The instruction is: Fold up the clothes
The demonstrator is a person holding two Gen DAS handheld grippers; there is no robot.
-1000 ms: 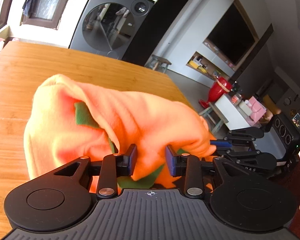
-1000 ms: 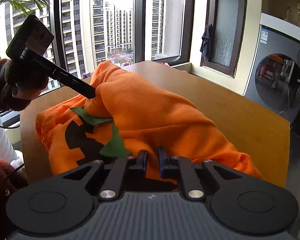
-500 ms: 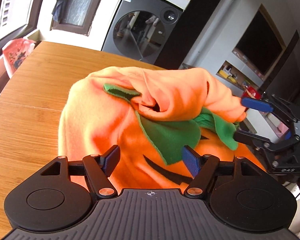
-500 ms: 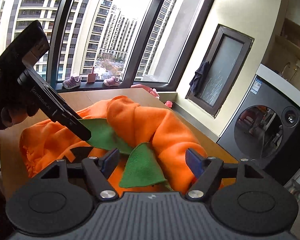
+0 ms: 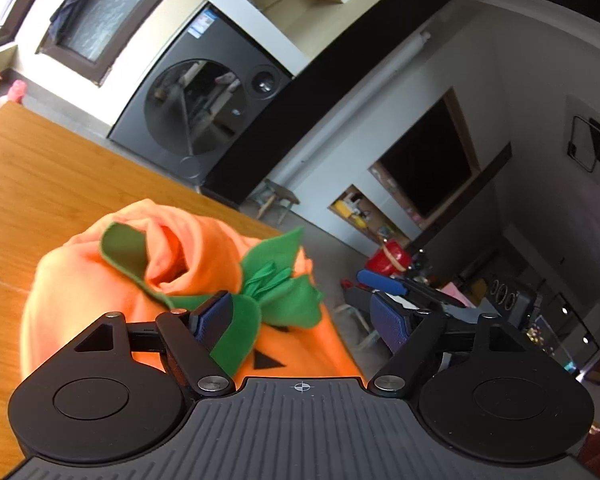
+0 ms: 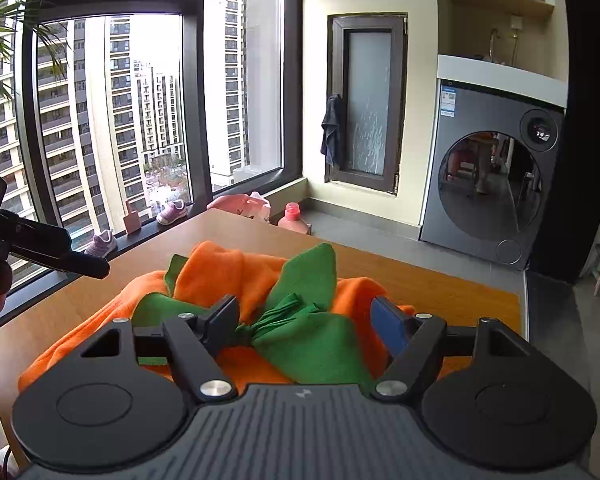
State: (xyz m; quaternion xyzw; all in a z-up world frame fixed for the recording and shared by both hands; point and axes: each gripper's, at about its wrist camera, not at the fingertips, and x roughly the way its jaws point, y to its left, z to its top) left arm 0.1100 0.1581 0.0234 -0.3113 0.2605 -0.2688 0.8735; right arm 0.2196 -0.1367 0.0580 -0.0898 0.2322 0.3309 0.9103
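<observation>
An orange fleece pumpkin costume with green felt leaves and a black face is seen lying in a loose heap on the wooden tabletop, near the edge closest to both cameras. A second ago both tongs were clamped on its cloth; since then the garment has been let go and both tools have been drawn up and away. The left tongs have just been opening and now stand apart with nothing pressed between the pads, and the right tongs stand apart likewise, the green leaves merely showing behind the gap. This is judged to mark the end of one fold, with the bundle still lumpy and probably needing another grasp. No container is seen on the tabletop; the grey front-loading washing machine beyond stands closed, its contents not discernible
</observation>
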